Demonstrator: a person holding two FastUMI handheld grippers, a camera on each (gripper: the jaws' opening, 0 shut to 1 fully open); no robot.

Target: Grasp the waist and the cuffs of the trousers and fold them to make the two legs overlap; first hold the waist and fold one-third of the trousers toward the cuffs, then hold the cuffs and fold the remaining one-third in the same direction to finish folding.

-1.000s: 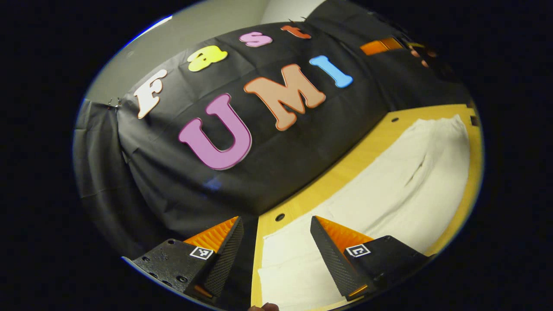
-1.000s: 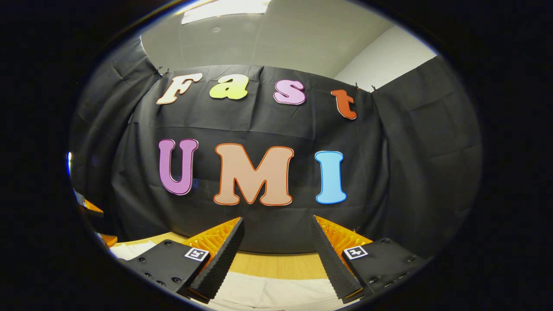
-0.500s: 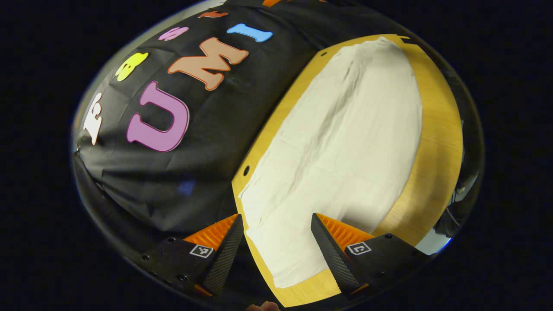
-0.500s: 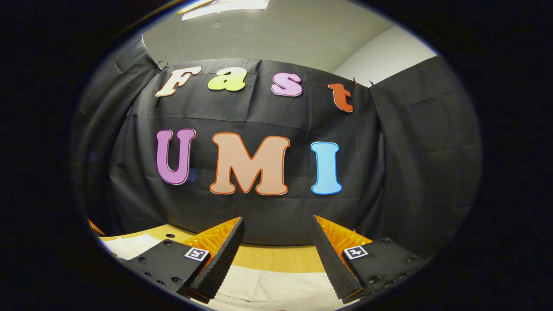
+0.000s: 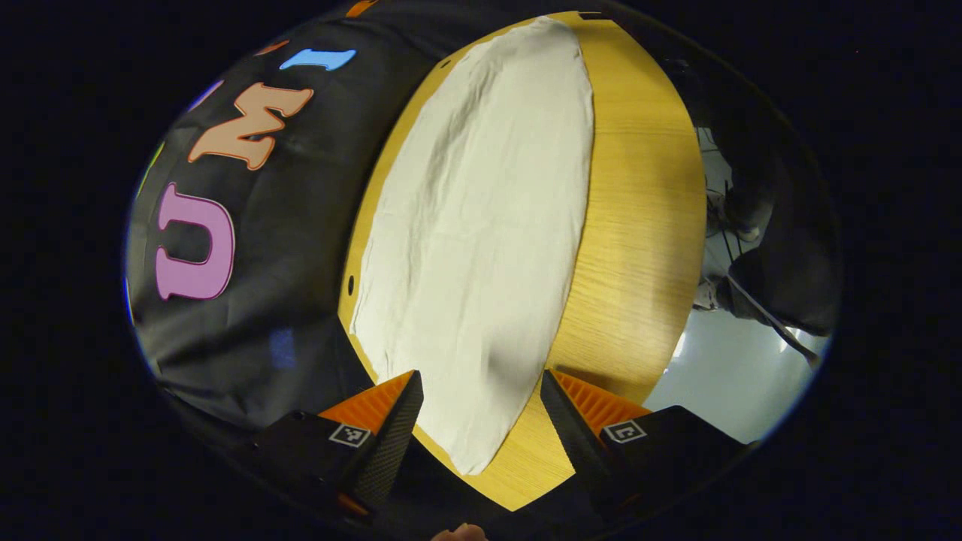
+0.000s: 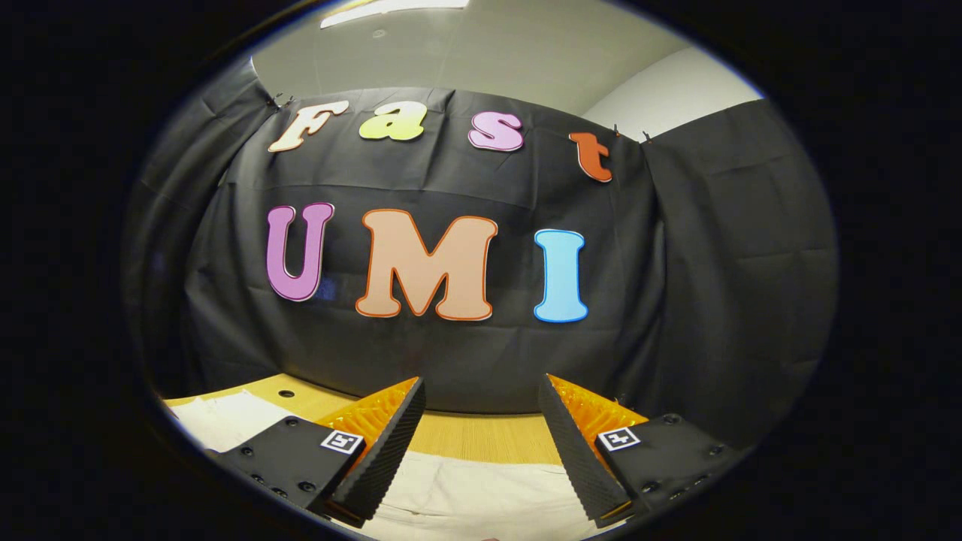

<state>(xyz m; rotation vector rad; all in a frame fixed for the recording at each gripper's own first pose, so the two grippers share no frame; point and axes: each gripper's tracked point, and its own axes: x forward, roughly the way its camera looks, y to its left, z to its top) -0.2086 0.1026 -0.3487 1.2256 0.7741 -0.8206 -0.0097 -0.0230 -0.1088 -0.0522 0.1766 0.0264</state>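
The cream trousers (image 5: 488, 225) lie flat along the wooden table (image 5: 639, 225), stretching away from me in the left gripper view, one narrow end near the bottom. My left gripper (image 5: 481, 406) hovers open above that near end, nothing between its fingers. In the right gripper view the trousers (image 6: 466, 492) show as a pale strip under my right gripper (image 6: 481, 421), which is open and held level above the cloth, facing the booth wall.
The table's near edge (image 5: 526, 481) drops off just below the trousers' end. Beyond the right side of the table lies grey floor (image 5: 736, 361) with dark stands and cables (image 5: 759, 248). Small holes dot the table's far edge (image 5: 350, 285).
The left gripper has swung and tilted down, so the whole length of the trousers is in sight. The right gripper has dipped slightly, showing a little more table and cloth.
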